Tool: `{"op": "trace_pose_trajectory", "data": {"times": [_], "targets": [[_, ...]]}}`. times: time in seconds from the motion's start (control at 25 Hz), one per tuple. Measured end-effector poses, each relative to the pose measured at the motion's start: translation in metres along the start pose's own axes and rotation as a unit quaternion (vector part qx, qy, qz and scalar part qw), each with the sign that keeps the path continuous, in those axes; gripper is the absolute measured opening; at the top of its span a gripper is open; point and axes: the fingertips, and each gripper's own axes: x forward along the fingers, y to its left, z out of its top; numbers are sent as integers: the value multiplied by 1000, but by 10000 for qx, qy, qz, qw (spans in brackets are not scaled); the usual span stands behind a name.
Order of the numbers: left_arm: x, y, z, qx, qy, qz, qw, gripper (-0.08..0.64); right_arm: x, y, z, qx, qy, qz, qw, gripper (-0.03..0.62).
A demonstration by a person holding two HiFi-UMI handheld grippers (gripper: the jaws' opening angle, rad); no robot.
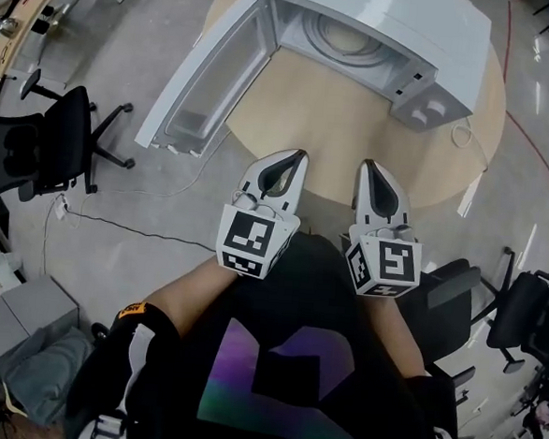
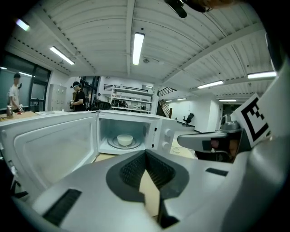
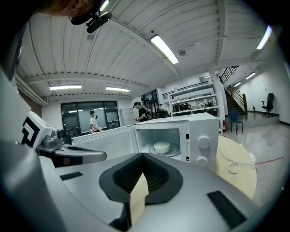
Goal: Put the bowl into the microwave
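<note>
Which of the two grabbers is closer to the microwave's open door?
Left. The left gripper sits just right of the open door, near its free edge; the right gripper is farther right, facing the knobs.

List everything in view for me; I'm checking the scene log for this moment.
microwave: one, white, on the table, door open
bowl: one, white, inside the microwave on its turntable
table: one, tan, round, under the microwave
cable: one, white, looped on the table right of the microwave
office chairs: several, black, on the floor at both sides
people: two, far background
left tongs: one, white-grey, shut, empty, by the near table edge
right tongs: one, white-grey, shut, empty, beside the left
</note>
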Motion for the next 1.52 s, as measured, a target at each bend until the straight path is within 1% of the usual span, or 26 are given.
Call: {"op": "trace_pose_trajectory", "data": {"times": [0.24,0.52,0.72,0.84,0.96,1.12,1.28,1.4,1.52], "targets": [[-34,-9,-5,19,-76,287,9996,46,-26,19,-5,-98,-71,217,9997,18],[-58,-6,3,112,-303,288,9991,45,-42,45,5,-341,-220,192,9990,18],[-84,18,16,277,-478,360,9978,46,-41,78,15,-378,-317,175,9986,18],[-109,42,17,198,-520,471,9973,46,-39,107,18,-379,-349,213,9984,18],[-129,61,10,107,-480,538,9973,46,-34,132,17,-386,-331,269,9983,18],[-150,76,-1,82,-455,489,9977,46,-33,159,6,-392,-212,291,9986,18],[-162,83,-14,33,-363,324,9988,46,-33,183,-9,-415,-29,320,9986,18],[-166,88,-27,-40,-237,185,9995,45,-30,199,-20,-441,89,391,9982,18],[-165,93,-39,-108,-112,96,9998,46,-28,207,-30,-413,186,381,9982,18]]}}
